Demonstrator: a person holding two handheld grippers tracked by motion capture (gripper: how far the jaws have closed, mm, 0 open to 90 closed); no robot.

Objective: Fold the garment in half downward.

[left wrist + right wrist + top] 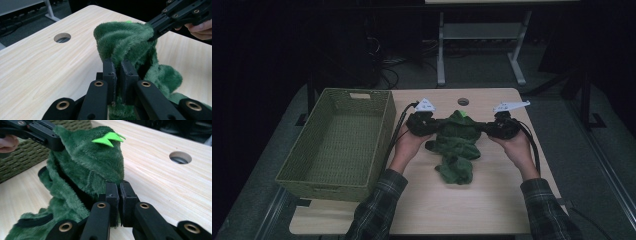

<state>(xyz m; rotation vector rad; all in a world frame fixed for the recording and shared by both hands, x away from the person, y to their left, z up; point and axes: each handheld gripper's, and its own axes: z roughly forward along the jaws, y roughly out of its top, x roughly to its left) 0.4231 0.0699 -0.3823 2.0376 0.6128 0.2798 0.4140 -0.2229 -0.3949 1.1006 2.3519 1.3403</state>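
A dark green plush garment [456,141] with bright green spikes [108,139] is stretched between both grippers above the light wooden table [472,205]. My left gripper [435,127] is shut on its left edge, the fabric [125,42] pinched between the jaws. My right gripper [484,128] is shut on its right edge [100,170]. The lower part of the garment rests crumpled on the table toward the person. In each gripper view the other gripper grips the far side of the plush.
An empty green woven basket [337,142] stands at the table's left edge. A round cable hole [463,101] lies in the tabletop behind the garment. Table legs and cables stand on the dark floor beyond.
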